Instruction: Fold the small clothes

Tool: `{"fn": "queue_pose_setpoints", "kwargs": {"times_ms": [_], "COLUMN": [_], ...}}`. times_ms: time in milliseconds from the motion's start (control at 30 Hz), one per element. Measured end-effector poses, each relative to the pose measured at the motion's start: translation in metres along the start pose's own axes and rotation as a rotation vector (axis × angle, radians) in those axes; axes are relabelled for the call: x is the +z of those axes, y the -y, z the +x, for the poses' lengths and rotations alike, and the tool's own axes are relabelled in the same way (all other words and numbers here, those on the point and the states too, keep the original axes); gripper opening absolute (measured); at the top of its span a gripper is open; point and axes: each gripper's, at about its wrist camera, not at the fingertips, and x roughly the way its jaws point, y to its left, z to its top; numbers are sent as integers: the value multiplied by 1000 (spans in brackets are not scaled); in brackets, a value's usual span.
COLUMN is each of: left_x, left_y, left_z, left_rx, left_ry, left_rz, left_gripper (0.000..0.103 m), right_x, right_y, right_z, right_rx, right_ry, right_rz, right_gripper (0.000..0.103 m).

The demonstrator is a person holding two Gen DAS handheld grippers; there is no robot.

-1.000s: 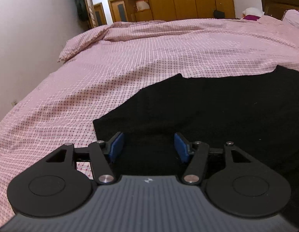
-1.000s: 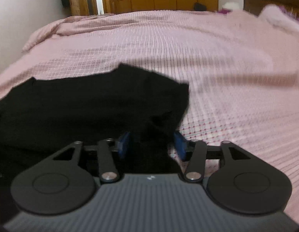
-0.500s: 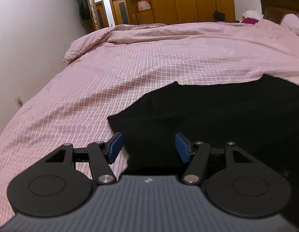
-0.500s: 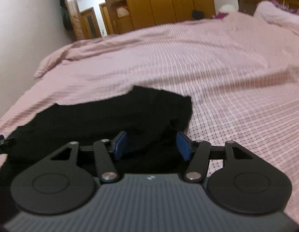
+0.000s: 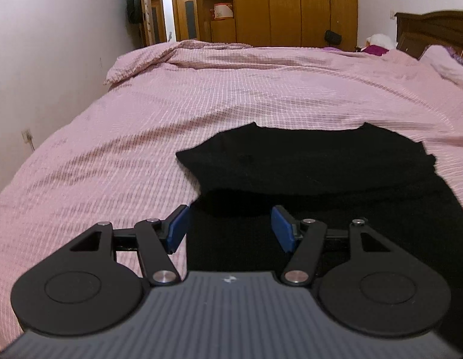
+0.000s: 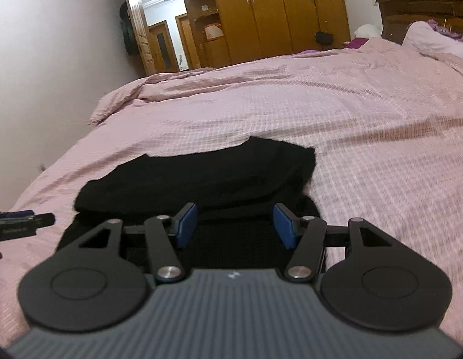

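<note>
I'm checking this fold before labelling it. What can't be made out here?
- Black garment: near hem, both wrist views, hidden under each gripper body.
- Garment type and folded layers: black fabric shows no detail.
- Left gripper in the right wrist view: cut off by the left edge.
- Shelf items in the wardrobe: too small.

Left gripper: jaws wide apart, blue pads clear of cloth, nothing between them. Black garment lies on pink checked bedspread, far part doubled over near part. Wooden wardrobe and headboard behind.
</note>
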Motion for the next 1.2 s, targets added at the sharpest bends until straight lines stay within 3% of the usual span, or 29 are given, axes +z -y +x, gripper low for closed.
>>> {"fn": "queue_pose_setpoints", "kwargs": {"times_ms": [267,367,633,700,1200], "left_x": [-50,-73,-123,-128,-135], "left_y": [4,7,3,1,-3], "left_z": [-38,-44,-38,-34,-20], "left_rx": [-11,25,11,6,-19], "left_ry": [-71,-127,-244,-263,-254], "left_rz": [-40,-38,-72,-86,-103], "left_gripper": [69,69,69,69,74], "right_x": [-38,-56,-96,-101,-126], "right_y": [-11,-17,-21,-19,-9], "right_z": [-28,-33,-39,-38,-17], "right_rx": [62,27,-69,-103,-131], "right_ry": [-86,-130,-173,-170,-289], "right_rz": [49,26,-63,-72,-43], "right_gripper": [59,64,69,83,83]}}
